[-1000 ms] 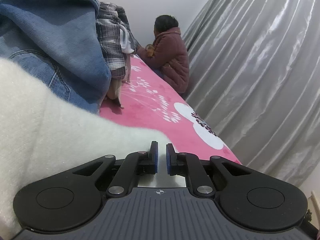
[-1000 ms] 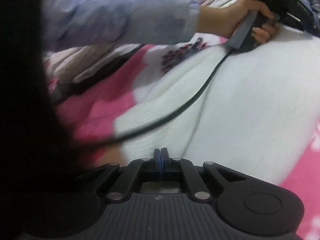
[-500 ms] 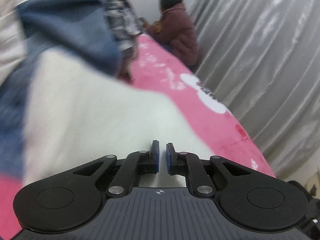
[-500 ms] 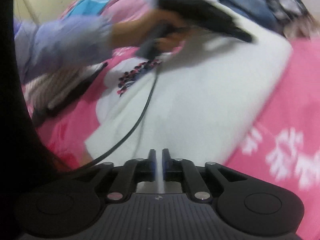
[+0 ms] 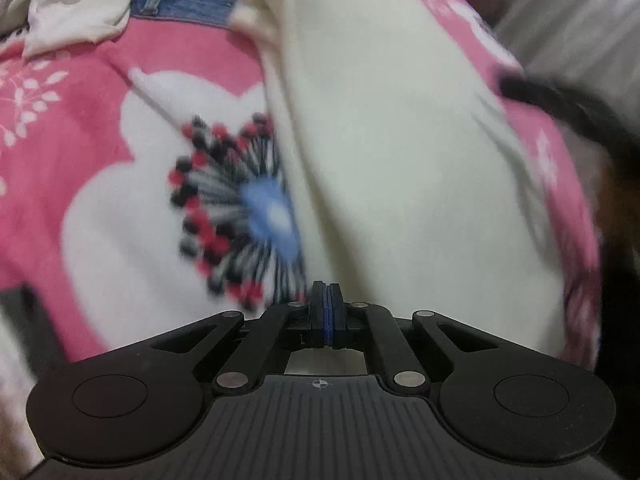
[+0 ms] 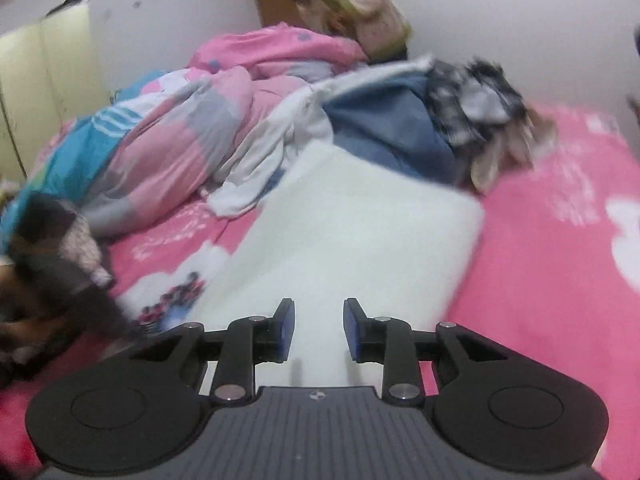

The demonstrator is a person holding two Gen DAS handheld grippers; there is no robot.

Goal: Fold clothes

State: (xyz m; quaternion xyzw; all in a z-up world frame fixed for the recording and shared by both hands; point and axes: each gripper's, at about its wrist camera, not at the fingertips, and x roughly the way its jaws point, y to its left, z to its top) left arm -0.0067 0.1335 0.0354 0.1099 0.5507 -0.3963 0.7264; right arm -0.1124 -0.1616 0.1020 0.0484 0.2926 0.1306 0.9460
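Here, fluffy cream sweater (image 6: 360,236) on pink blanket (image 6: 552,280); left gripper (image 5: 327,304) fingers together, right gripper (image 6: 319,326) fingers apart.

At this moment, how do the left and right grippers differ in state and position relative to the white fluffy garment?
The left gripper has its blue-padded fingers pressed together with no visible gap; the right gripper has its fingers spread wide apart. The left sits at the edge of the white fluffy garment, beside the bedspread's flower print; the right points along the garment's middle. Both are black.

Right tongs (image 6: 319,330) parted over white garment (image 6: 352,240), pink blanket (image 6: 560,280) beneath — clothes pile (image 6: 420,120) behind
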